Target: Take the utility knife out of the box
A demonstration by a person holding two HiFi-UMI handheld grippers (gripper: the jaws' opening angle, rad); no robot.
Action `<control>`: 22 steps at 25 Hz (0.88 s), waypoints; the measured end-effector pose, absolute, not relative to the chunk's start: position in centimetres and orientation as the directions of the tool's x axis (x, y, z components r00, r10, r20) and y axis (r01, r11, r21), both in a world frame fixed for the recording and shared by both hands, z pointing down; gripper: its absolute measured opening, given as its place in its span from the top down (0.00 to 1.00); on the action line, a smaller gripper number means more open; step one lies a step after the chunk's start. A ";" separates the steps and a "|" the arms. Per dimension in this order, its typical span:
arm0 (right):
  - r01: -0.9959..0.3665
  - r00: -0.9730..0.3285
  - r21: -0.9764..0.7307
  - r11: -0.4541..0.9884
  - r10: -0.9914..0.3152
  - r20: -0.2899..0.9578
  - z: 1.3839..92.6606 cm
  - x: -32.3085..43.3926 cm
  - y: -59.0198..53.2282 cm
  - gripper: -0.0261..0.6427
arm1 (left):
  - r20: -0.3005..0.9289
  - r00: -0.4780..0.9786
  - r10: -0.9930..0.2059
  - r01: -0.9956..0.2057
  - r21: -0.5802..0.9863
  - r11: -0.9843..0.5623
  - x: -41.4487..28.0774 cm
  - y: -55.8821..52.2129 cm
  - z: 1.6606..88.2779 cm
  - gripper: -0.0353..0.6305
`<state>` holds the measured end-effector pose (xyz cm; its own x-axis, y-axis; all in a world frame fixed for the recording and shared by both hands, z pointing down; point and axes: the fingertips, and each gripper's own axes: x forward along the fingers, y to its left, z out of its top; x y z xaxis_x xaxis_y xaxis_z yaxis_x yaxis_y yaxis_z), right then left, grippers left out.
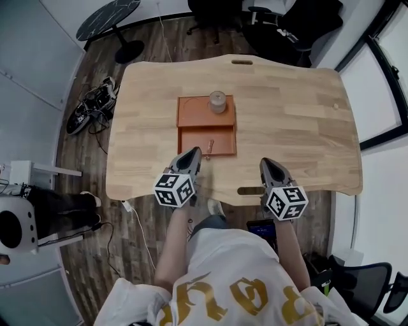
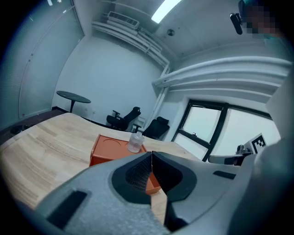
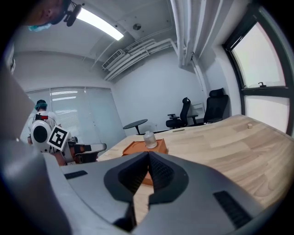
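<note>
An orange box (image 1: 206,125) lies open in the middle of the wooden table (image 1: 299,127). A clear bottle (image 1: 218,102) stands on its far half. In the near compartment lies a small orange-brown utility knife (image 1: 211,147). My left gripper (image 1: 193,155) is shut and empty, its tips over the box's near left corner. My right gripper (image 1: 266,165) is shut and empty over the table's near edge, to the right of the box. The left gripper view shows its shut gripper (image 2: 151,153) facing the box (image 2: 108,149) and bottle (image 2: 135,141). The right gripper (image 3: 149,153) faces the box (image 3: 138,148) from farther off. The knife is hidden in both gripper views.
A round black side table (image 1: 108,19) and office chairs (image 1: 280,25) stand beyond the table. Cables and devices (image 1: 92,108) lie on the floor at the left. The table has a slot (image 1: 241,62) at its far edge and another (image 1: 250,190) at its near edge.
</note>
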<state>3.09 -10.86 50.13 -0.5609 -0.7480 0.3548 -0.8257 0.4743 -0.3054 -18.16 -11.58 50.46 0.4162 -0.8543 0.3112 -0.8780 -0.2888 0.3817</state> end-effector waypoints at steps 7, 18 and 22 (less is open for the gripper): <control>-0.833 -0.550 -0.311 0.457 -0.741 0.385 51.8 1.4 -13.8 0.94 | 0.383 0.451 -0.806 -0.873 0.379 -0.308 -18.5 -15.0 52.9 0.93; -0.827 -0.561 -0.329 0.457 -0.717 0.414 52.2 1.4 -17.1 0.94 | 0.476 0.515 -0.712 -0.850 0.391 -0.353 -16.6 -18.0 55.1 0.93; -0.818 -0.573 -0.331 0.470 -0.705 0.417 52.2 1.7 -19.2 0.94 | 0.507 0.518 -0.689 -0.848 0.410 -0.335 -16.6 -19.1 56.1 0.93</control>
